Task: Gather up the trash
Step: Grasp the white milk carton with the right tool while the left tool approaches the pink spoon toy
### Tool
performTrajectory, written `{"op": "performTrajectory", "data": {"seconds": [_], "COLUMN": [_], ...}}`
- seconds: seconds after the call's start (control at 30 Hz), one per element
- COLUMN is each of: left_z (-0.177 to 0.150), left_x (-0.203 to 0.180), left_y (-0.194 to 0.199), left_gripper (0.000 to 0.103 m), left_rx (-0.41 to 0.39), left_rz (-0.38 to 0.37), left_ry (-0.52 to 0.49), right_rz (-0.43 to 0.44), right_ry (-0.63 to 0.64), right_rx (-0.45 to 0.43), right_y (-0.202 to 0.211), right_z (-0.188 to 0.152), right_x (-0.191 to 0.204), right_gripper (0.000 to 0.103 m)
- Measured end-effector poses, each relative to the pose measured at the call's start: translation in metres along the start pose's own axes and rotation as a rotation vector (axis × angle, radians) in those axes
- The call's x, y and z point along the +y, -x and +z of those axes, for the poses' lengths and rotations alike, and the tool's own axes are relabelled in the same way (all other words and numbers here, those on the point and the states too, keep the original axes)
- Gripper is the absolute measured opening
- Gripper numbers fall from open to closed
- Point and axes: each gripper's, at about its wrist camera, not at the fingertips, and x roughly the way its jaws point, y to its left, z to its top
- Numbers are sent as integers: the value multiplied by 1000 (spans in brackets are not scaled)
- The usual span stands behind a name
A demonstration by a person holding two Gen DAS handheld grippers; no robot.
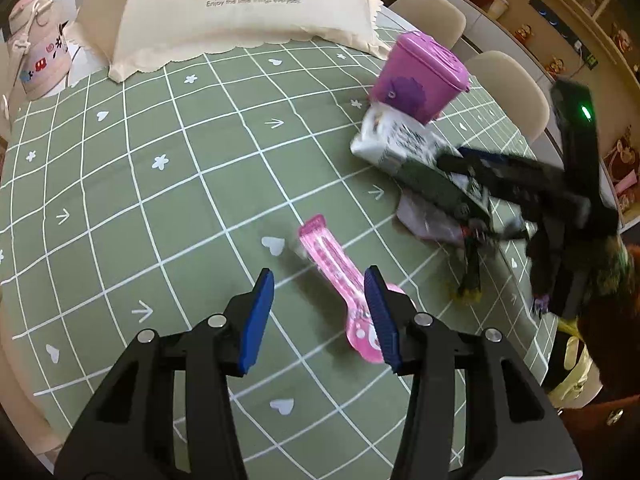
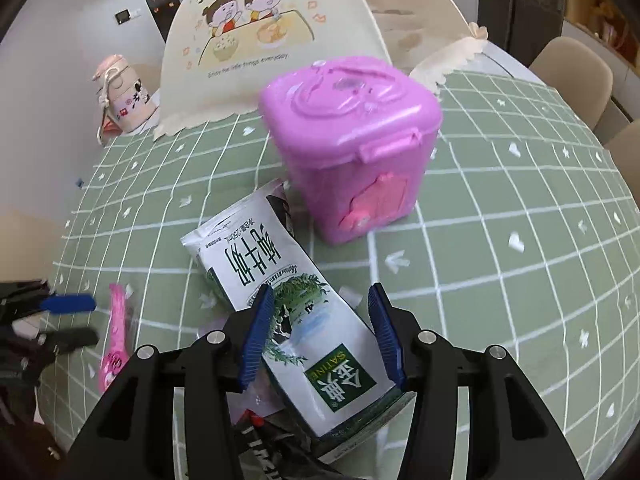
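A green checked tablecloth (image 2: 500,240) covers the table; near its middle stands a small purple bin (image 2: 352,144) with its lid shut, and just in front of it lies a white-and-green milk carton (image 2: 280,292) on its side, its far end close to the bin's base. In the right wrist view the right gripper (image 2: 320,332) has its blue-padded jaws spread on either side of the carton's near half; the left pad (image 2: 256,336) looks to be against the carton's edge, the right pad stands just clear of it, so the carton is straddled and not clamped. Under the carton's near end lie a crumpled pale wrapper (image 1: 432,220) and some dark scraps, too blurred to name. To the left of the carton a pink plastic wrapper (image 1: 340,280) lies flat on the cloth; in the left wrist view the left gripper (image 1: 320,320) hangs over it with jaws wide apart, the right pad covering part of the wrapper's near end, gripping nothing. At the far side of the table stand a cream food cover (image 2: 276,40) printed with cartoon children and, to its left, a pale pink bottle (image 2: 124,96); beige chairs (image 1: 508,92) line the right edge.
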Motion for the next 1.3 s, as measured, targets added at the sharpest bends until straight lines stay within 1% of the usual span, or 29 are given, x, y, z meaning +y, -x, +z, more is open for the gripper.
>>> {"op": "performTrajectory", "data": {"seconds": [0.13, 0.2, 0.27, 0.33, 0.4, 0.43, 0.53, 0.6, 0.67, 0.7, 0.73, 0.77, 0.83, 0.87, 0.9, 0.93, 0.97, 1.0, 1.07, 1.17, 1.2, 1.27, 1.3], "left_z": [3, 2, 0, -3, -8, -11, -19, -25, -29, -32, -34, -37, -46, -50, -53, -59, -63, -67, -77, -88, -90, -93, -94], "left_x": [11, 17, 22, 27, 32, 33, 37, 38, 41, 42, 42, 42, 42, 43, 44, 46, 47, 47, 47, 45, 44, 40, 38], "left_y": [1, 3, 4, 6, 7, 9, 14, 18, 23, 27, 29, 33, 41, 43, 44, 45, 45, 46, 49, 53, 55, 58, 59], "left_gripper": [45, 45, 46, 47, 47, 47, 47, 47, 47, 47, 47, 47, 48, 50, 51, 51, 51, 51, 51, 51, 51, 52, 52], "left_rx": [-7, -14, -15, -9, -5, -4, -3, -8, -13, -17, -20, -26, -41, -43, -42, -38, -34, -30, -28, -30, -30, -34, -38], "left_rz": [-26, -33, -39, -44, -38, -31, -24, -21, -17, -15, -14, -13, -10, -10, -10, -9, -8, -7, -8, -7, -7, -11, -15], "left_ry": [47, 63, 77, 90, 100, 104, 111, 119, 136, 144, 145, 145, 147, 153, 160, 170, 177, 182, 192, 197, 194, 178, 170], "right_rz": [-3, 34, 103, 149, 163, 155, 143, 145, 154, 132, 91, 34, 13, 17, 24, 24, 16, 5, -44, -94, -101, -98, -92], "right_ry": [-51, -77, -112, -149, -184, -179, -153, -111, -83, -89, -89, -57, 17, 60, 123, 173, 234, 260, 298, 304, 298, 262, 234], "right_rx": [17, 37, 69, 80, 88, 79, 84, 96, 126, 121, 97, 38, -43, -71, -80, -71, -42, -23, 23, 63, 67, 58, 22], "right_y": [10, 12, 9, 8, 5, 6, 8, 7, 7, 10, 14, 27, 46, 53, 58, 57, 50, 44, 25, 6, 4, 13, 27], "right_z": [-19, -28, -39, -46, -51, -52, -56, -58, -56, -56, -55, -55, -54, -54, -55, -55, -56, -56, -57, -59, -59, -58, -57], "right_x": [16, 25, 34, 37, 37, 39, 48, 55, 58, 57, 58, 64, 78, 87, 100, 109, 120, 125, 131, 126, 124, 119, 116], "right_gripper": [47, 47, 47, 47, 56, 56, 61, 67, 67, 67, 66, 66, 66, 66, 66, 66, 66, 66, 66, 65, 58, 47, 47]}}
